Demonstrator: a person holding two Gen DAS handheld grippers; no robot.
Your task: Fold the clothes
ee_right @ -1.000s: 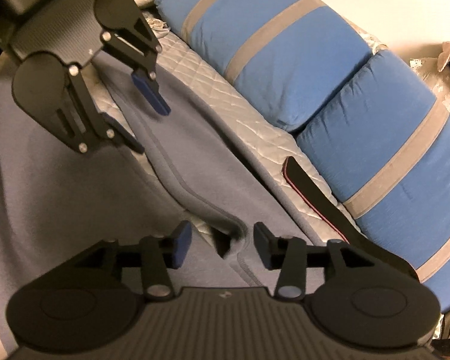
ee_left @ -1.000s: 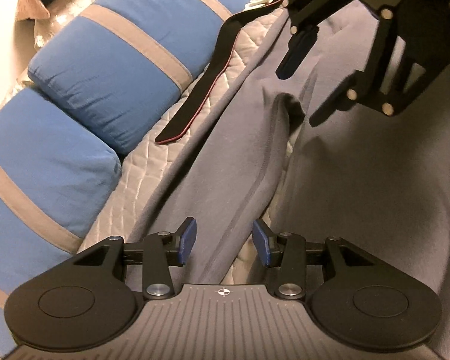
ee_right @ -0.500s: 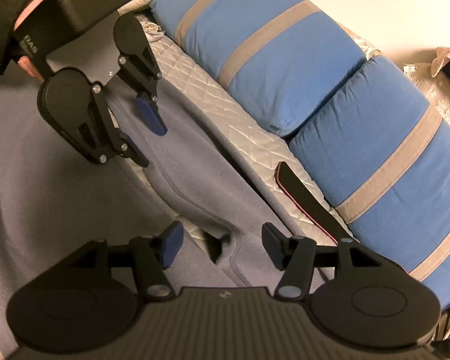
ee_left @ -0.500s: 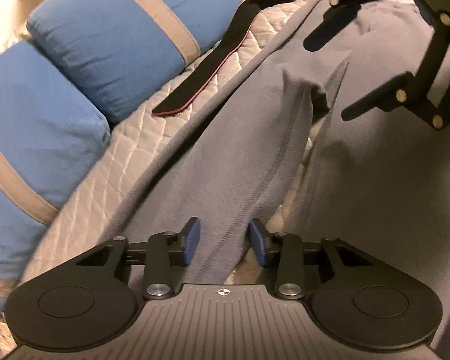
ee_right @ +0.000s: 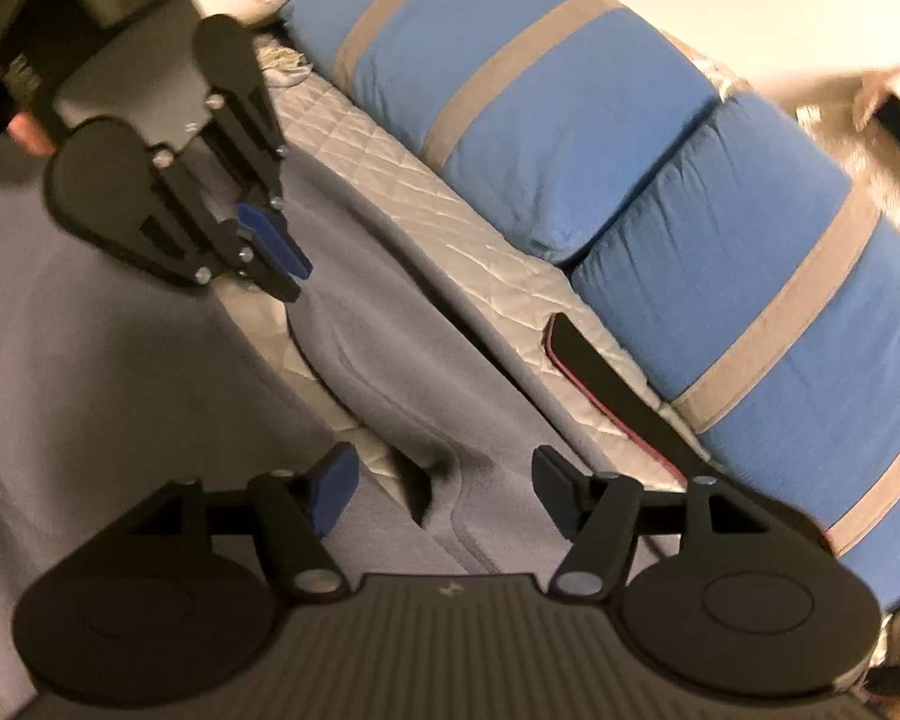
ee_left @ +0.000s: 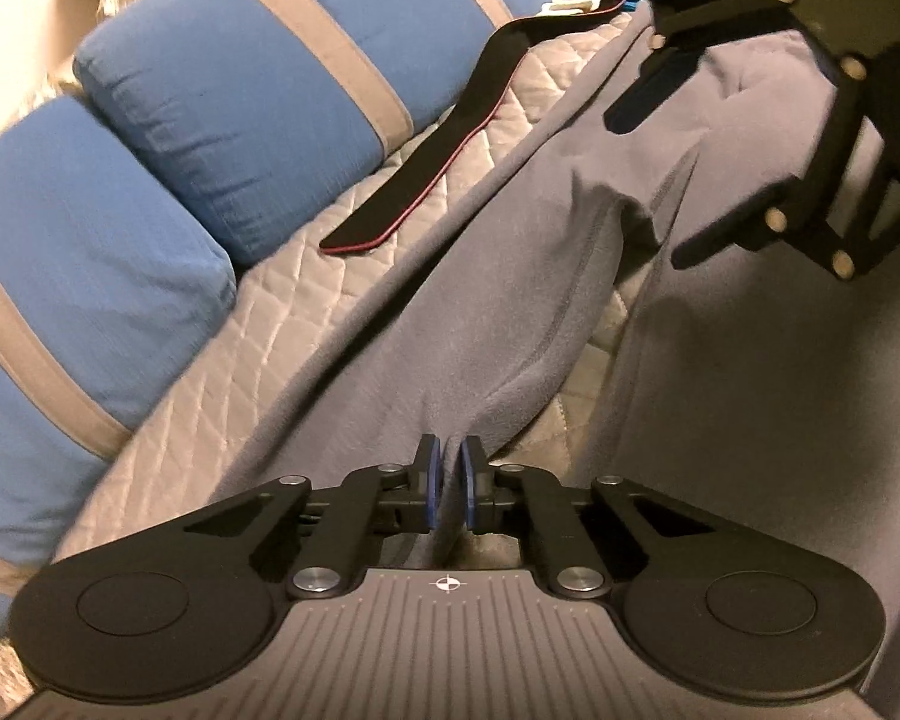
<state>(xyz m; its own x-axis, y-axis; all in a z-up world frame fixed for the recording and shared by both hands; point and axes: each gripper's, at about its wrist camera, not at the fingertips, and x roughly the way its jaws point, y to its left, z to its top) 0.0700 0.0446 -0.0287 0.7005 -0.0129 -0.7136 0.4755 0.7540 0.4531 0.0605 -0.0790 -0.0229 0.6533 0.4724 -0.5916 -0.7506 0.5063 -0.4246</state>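
Observation:
A grey fleece garment (ee_left: 510, 300) lies spread on the bed, one long sleeve running diagonally. In the left wrist view my left gripper (ee_left: 447, 462) has its jaws closing, and the blue pads pinch a raised fold of the sleeve's edge. The right wrist view shows the same gripper (ee_right: 291, 276) nipping the cloth (ee_right: 390, 348) at the upper left. My right gripper (ee_right: 444, 480) hovers over the sleeve's far end with its jaws opening. Cloth lies below them, untouched by the pads. It also hangs wide at the top right of the left wrist view (ee_left: 672, 174).
Two blue pillows (ee_left: 270, 90) with grey stripes line the bed's edge (ee_right: 540, 120). A black strap (ee_left: 426, 168) with a red rim lies on the quilted cover (ee_left: 258, 348) between pillows and garment (ee_right: 606, 378). A person's hand (ee_right: 24, 132) holds the left gripper.
My left gripper's jaws have come together on a fold of the sleeve that lay loose between them. The right gripper's jaws have spread wider. Neither hand has shifted much.

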